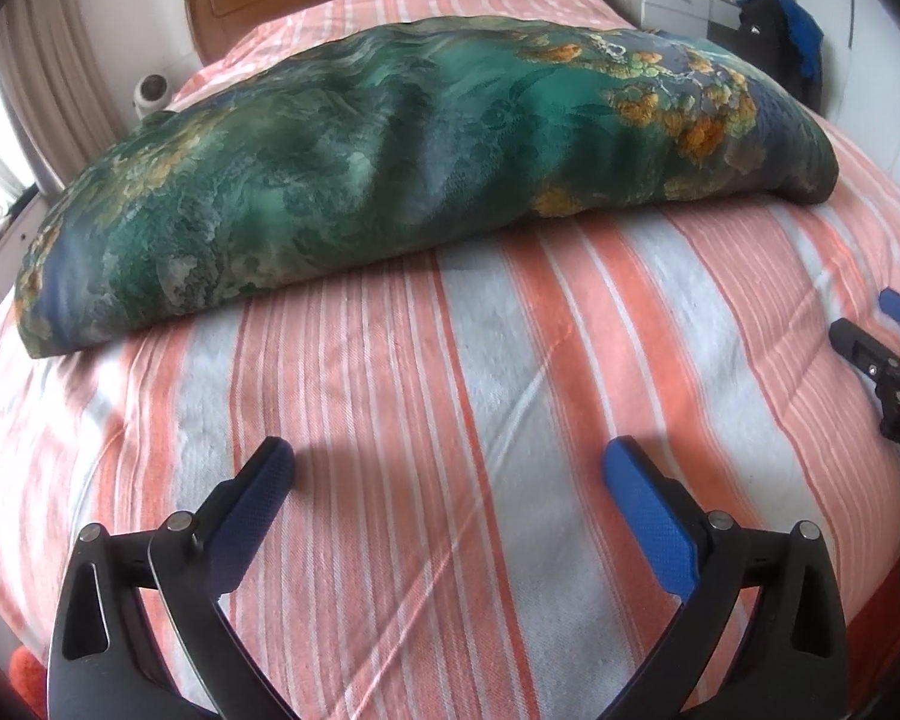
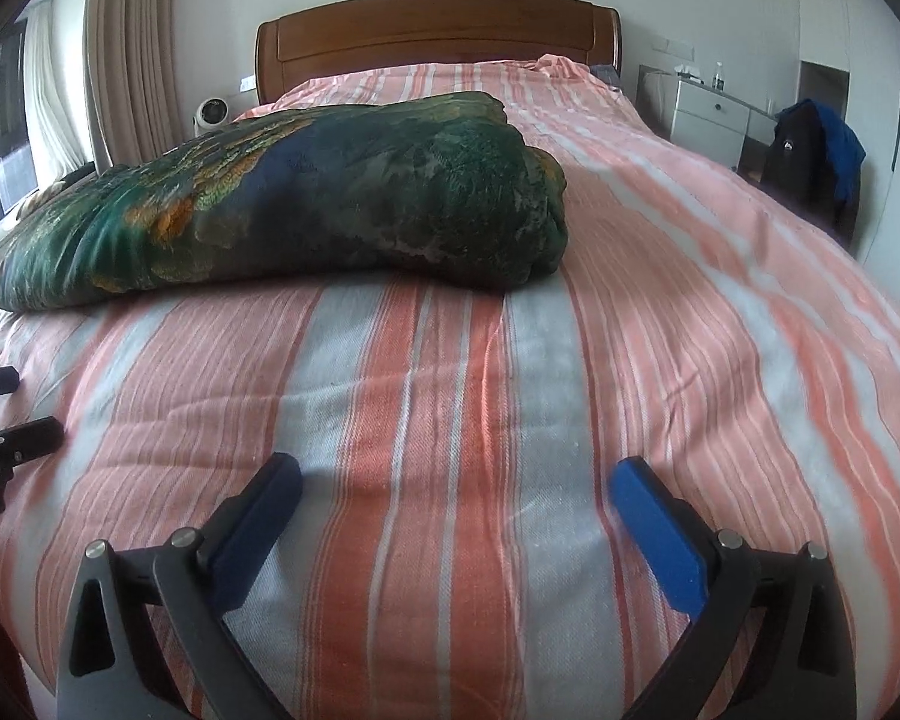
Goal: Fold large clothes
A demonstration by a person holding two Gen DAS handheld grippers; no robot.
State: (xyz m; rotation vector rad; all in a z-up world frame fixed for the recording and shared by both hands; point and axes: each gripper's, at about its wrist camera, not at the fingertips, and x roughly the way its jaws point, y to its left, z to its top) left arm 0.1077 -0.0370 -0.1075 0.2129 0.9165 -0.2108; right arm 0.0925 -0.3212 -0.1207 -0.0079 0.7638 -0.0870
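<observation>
A large green and blue cloth with orange flower print (image 1: 390,162) lies folded in a thick long bundle across the bed; it also shows in the right wrist view (image 2: 306,198). My left gripper (image 1: 447,462) is open and empty, low over the striped bed cover, well short of the cloth. My right gripper (image 2: 456,477) is open and empty, also over the cover in front of the cloth's right end. The right gripper shows at the right edge of the left wrist view (image 1: 888,348); the left gripper shows at the left edge of the right wrist view (image 2: 6,414).
The bed has an orange, pink and white striped cover (image 1: 450,390) and a wooden headboard (image 2: 438,30). A white cabinet (image 2: 711,120) and a chair with dark and blue clothes (image 2: 816,150) stand to the right. Curtains (image 2: 132,48) and a small white fan (image 2: 210,114) are at the left.
</observation>
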